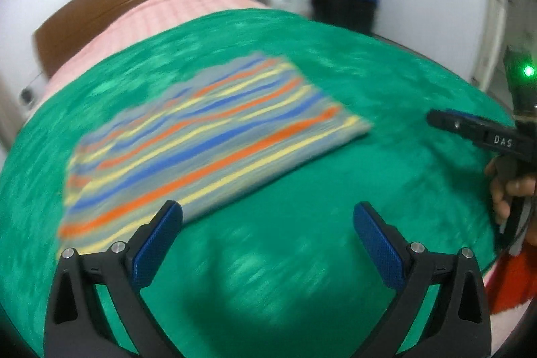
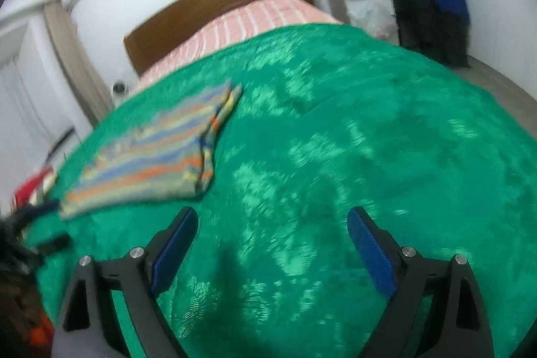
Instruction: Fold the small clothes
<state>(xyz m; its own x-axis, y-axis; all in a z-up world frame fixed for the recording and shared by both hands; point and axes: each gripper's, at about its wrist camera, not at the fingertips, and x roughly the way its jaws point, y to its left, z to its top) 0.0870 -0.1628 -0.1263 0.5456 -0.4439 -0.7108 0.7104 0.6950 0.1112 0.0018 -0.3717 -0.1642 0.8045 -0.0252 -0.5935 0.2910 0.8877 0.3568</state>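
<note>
Open left gripper [image 1: 267, 217], blurred striped garment [image 1: 208, 136]

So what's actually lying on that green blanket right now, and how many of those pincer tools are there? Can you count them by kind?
Striped folded garment: 1
Hand-held grippers, left gripper and right gripper, both open and empty: 2
Green blanket underneath: 1
Total: 4

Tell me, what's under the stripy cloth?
The folded stripy cloth lies flat on the green blanket. Anything tucked inside its folds is covered, so I cannot tell.
</note>
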